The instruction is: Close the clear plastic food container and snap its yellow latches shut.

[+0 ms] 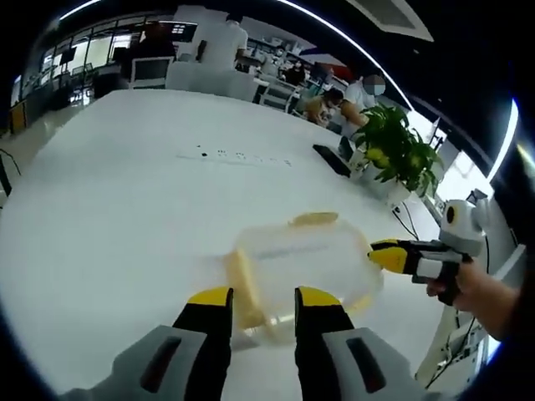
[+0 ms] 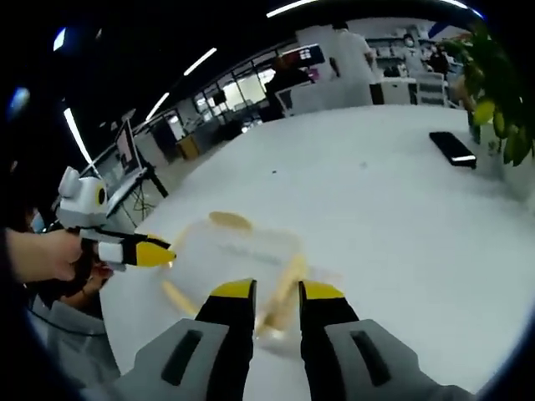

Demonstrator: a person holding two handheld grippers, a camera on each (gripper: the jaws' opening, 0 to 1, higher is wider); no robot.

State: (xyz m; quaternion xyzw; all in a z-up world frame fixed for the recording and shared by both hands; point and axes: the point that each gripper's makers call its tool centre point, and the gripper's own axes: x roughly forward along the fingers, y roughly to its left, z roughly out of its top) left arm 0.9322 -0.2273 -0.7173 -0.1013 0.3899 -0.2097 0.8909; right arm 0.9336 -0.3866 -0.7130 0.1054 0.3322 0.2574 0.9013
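In the left gripper view, the left gripper (image 1: 262, 297) rises from the bottom edge with its two yellow-tipped jaws set apart, nothing between them. Just beyond the tips the clear plastic food container (image 1: 303, 271) lies on the white table (image 1: 125, 184), its lid down over the body. One yellow latch (image 1: 315, 219) sits on the container's far edge; another (image 1: 243, 282) runs along its left side, just beyond the left jaw. From the right, the right gripper (image 1: 389, 256) comes in, held in a person's hand (image 1: 468, 288), its yellow tip touching or just beside the container's right end. Far right on the table stands a potted plant (image 1: 399, 150), with a dark flat device (image 1: 332, 159) lying just left of it — people sit at desks beyond.

In the right gripper view, the right gripper (image 2: 276, 291) shows its own jaws parted and gripping nothing; the container (image 2: 242, 259) lies just past them, blurred. A yellow latch (image 2: 287, 288) runs between the jaw tips, another (image 2: 230, 220) sits at the far edge, and a third (image 2: 177, 296) lies at the near left — a side the other view hides. The left gripper (image 2: 150, 251) enters from the left with its yellow tip at the container's left edge; whether its fingers are parted cannot be told from this angle. The dark device (image 2: 453, 148) lies far right, beside the plant's leaves (image 2: 500, 92).
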